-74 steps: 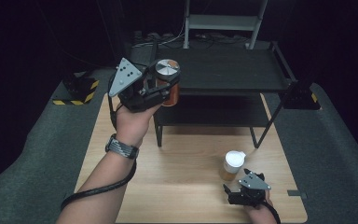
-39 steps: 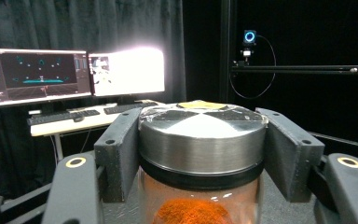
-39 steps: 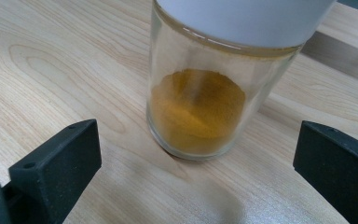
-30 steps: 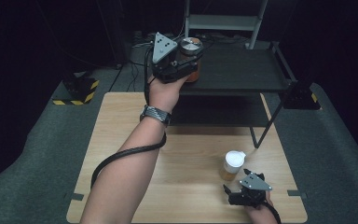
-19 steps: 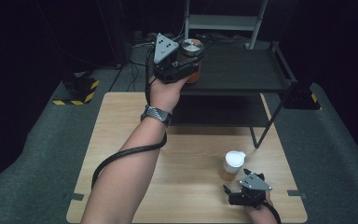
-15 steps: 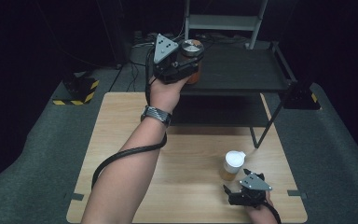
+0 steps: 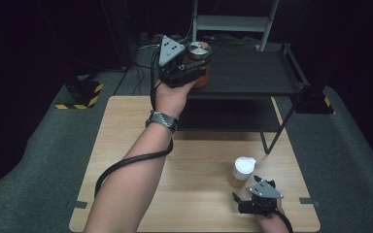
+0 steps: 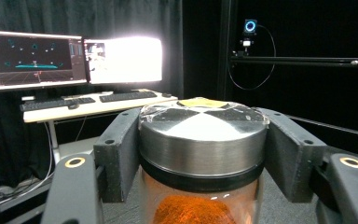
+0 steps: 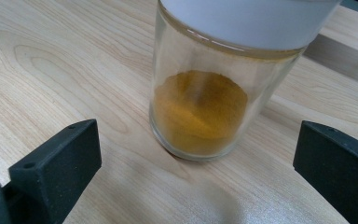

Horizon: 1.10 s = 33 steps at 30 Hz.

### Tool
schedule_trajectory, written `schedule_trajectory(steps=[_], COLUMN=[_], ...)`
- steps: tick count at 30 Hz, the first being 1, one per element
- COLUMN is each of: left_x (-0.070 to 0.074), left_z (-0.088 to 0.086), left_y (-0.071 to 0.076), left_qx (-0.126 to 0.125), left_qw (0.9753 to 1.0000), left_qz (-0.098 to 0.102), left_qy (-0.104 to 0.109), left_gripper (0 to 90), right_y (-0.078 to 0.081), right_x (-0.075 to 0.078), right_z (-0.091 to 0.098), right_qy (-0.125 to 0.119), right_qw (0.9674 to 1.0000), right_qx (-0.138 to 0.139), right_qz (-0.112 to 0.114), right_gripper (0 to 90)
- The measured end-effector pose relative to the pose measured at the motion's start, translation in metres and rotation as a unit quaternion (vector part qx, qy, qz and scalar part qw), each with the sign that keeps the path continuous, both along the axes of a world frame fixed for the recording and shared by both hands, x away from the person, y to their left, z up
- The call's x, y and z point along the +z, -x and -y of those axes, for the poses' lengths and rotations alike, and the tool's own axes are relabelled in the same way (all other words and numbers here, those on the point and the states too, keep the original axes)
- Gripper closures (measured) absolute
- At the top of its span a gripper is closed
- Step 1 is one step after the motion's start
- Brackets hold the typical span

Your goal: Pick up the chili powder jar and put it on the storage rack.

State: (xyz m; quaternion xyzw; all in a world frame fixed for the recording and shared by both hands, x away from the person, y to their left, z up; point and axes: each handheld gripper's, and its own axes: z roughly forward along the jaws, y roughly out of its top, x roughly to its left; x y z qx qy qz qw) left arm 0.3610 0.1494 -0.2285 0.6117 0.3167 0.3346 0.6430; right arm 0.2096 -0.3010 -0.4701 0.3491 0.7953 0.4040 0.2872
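Note:
My left gripper is shut on a glass jar with a metal lid and orange-red powder, held up at the front left of the black shelf's top. In the left gripper view both jaws clamp the jar just under its steel lid. My right gripper rests open on the wooden table near its front right corner. Just ahead of it stands a second glass jar with a white lid and yellow-brown powder; in the right gripper view that jar stands beyond the spread jaws, untouched.
The black two-level shelf stands at the table's far side, its leg coming down near the white-lidded jar. A grey mat borders the table. Monitors and a keyboard on a desk are beyond the left gripper.
My left gripper has carried the metal-lidded jar up and to the right, from the shelf's left end to over its top. Over the last second it barely moves. The right gripper stays put.

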Motion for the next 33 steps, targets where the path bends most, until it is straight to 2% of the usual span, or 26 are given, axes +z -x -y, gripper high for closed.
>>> schedule_trajectory(steps=[3,4,5,6,7,10,12,17,26,33], left_x=[0.003,0.004,0.005,0.007,0.007,0.008,0.009,0.011,0.013,0.01], left_z=[0.0,0.0,0.001,0.004,0.005,0.004,0.001,-0.006,-0.015,-0.024], left_y=[0.0,0.0,0.002,0.006,0.01,0.012,0.016,0.023,0.031,0.046], left_qx=[-0.002,-0.005,-0.001,0.011,0.015,0.016,0.015,0.01,-0.006,-0.008], left_qw=[1.0,0.9999,0.9999,0.9997,0.9995,0.9996,0.9997,0.9998,0.9999,0.9998], left_qz=[-0.004,-0.008,-0.007,-0.004,0.002,-0.001,-0.002,0.004,-0.001,0.011], left_qy=[-0.003,-0.004,-0.01,-0.02,-0.026,-0.023,-0.018,-0.016,-0.014,-0.017], left_gripper=[25.9,25.9,23.5,14.6,12.3,2.8,0.6,0.4,0.4,0.4], right_y=[0.0,0.0,0.0,0.0,0.0,0.0,0.001,0.001,0.002,0.002], right_x=[0.0,0.0,0.0,0.0,0.0,0.0,0.0,0.0,0.0,0.0], right_z=[0.0,0.0,0.0,0.0,0.0,0.0,-0.001,-0.002,-0.003,-0.004], right_qy=[0.0,0.0,0.0,0.0,0.001,0.002,0.003,0.007,0.01,0.012], right_qw=[1.0,1.0,1.0,1.0,1.0,1.0,1.0,1.0,0.9999,0.9999], right_qx=[0.0,0.0,0.0,0.0,0.001,0.001,0.002,0.002,0.001,0.001], right_qz=[-0.001,-0.001,-0.001,0.0,0.001,0.002,0.003,0.004,0.004,0.004], right_gripper=[0.0,0.0,0.0,0.0,0.1,0.1,0.1,0.1,0.1,0.1])
